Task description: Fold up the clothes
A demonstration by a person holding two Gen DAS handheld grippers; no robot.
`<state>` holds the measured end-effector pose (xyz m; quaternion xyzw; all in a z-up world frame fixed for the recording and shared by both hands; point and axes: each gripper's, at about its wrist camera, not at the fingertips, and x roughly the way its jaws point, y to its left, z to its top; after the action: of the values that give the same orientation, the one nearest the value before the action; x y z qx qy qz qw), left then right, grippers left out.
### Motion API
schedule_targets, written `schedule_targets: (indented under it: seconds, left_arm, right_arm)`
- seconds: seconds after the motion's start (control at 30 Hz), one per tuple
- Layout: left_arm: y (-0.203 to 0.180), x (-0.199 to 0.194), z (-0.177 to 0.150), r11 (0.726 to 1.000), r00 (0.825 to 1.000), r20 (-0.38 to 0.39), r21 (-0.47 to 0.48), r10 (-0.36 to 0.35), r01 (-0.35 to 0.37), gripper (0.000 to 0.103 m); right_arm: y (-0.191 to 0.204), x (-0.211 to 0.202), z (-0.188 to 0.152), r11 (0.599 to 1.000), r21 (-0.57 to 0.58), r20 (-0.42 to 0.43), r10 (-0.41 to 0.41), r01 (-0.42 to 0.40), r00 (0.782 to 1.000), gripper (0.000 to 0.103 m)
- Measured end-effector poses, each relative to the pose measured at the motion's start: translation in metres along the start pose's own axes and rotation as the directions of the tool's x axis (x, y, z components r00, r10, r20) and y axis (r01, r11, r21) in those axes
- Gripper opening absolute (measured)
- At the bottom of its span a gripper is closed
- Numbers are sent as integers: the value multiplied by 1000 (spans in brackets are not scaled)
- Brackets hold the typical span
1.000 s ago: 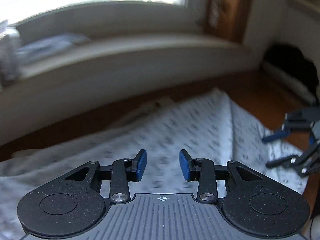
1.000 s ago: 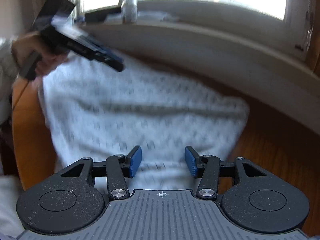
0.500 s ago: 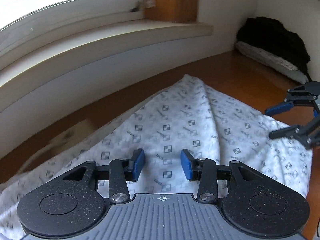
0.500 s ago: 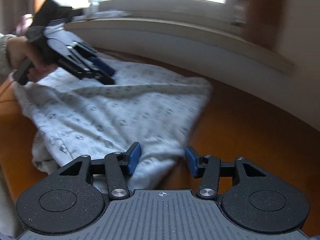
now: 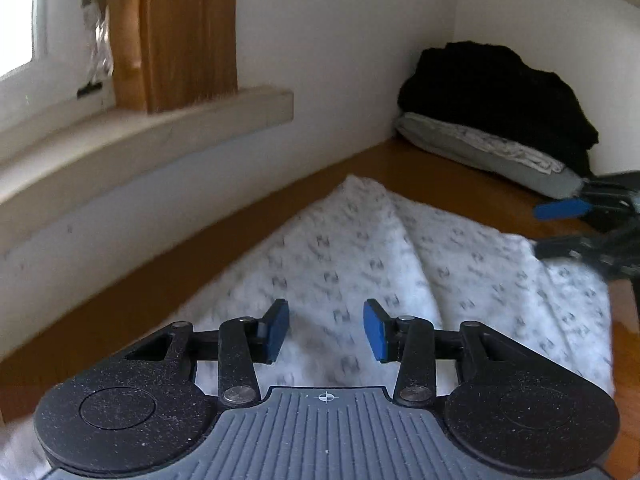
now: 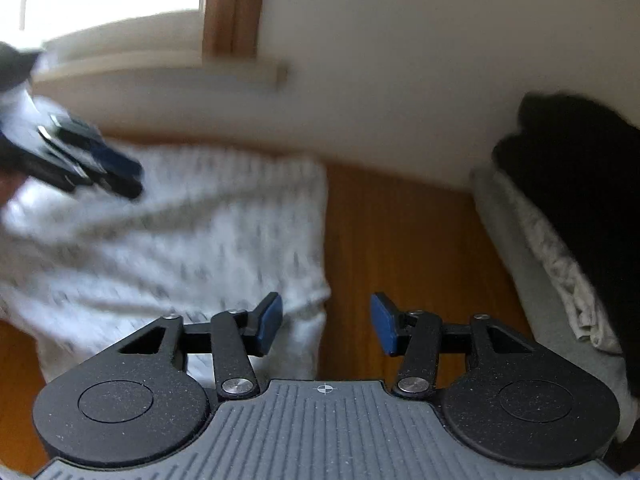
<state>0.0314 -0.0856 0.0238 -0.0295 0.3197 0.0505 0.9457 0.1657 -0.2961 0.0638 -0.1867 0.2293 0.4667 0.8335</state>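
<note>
- White cloth with a small dark repeating print, the garment (image 5: 400, 280) lies spread on the brown wooden tabletop (image 5: 440, 172), which serves as the landmark here.
- The garment covers the near and middle part of the tabletop; one corner of it reaches toward the white wall (image 5: 340, 60) at the tabletop's far edge.
- The left gripper (image 5: 326, 330) hangs over the garment above the tabletop, its blue pads apart with nothing pressed between them; the cloth shows through the gap below.
- The right gripper (image 6: 326, 322) hovers at the garment's right-hand edge, above the line where cloth gives way to bare tabletop; its jaws are released and empty.
- In the left wrist view the right gripper appears at the far right of the tabletop, over the garment's edge, blurred.
- In the right wrist view the left gripper appears over the far left of the garment, also blurred.
- At the tabletop's far right corner, against the wall, sits a stack of folded clothes (image 5: 500, 148) with a black garment (image 5: 500, 88) on top.
- A pale window sill (image 5: 140, 136) runs above the tabletop's far edge, with a wooden frame (image 5: 180, 32) standing on it.
</note>
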Motion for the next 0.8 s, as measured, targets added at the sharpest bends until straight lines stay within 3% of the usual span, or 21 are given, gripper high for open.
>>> schedule_targets:
  seconds: [0.1, 0.23, 0.33, 0.37, 0.57, 0.63, 0.67, 0.8]
  left_arm:
    - [4, 22, 15, 999, 999, -2, -19, 35, -35, 45]
    - [11, 37, 18, 997, 998, -5, -25, 68, -68, 45]
    - [20, 40, 14, 998, 998, -1, -37, 59, -59, 29]
    - [23, 40, 13, 998, 999, -2, -39, 49, -49, 13]
    - [34, 34, 16, 991, 991, -17, -6, 133, -133, 6]
    - [41, 29, 15, 988, 989, -16, -25, 149, -150, 8]
    - [45, 27, 14, 987, 987, -16, -34, 158, -158, 16]
    - [54, -1, 5, 986, 986, -1, -25, 167, -167, 28]
  right_arm:
    - [16, -3, -5, 992, 55, 61, 106, -109, 993, 50]
    - [30, 7, -19, 985, 56, 27, 165, -166, 986, 50]
    - [31, 6, -22, 982, 64, 28, 175, -177, 984, 50]
    - [33, 5, -23, 983, 49, 25, 178, -179, 984, 50]
    - [30, 7, -25, 986, 33, 36, 165, -166, 986, 50]
    - [29, 4, -27, 986, 31, 39, 163, -164, 986, 50]
    - [29, 3, -27, 986, 30, 40, 163, -164, 986, 50]
    - [31, 5, -26, 986, 33, 41, 163, -165, 986, 50]
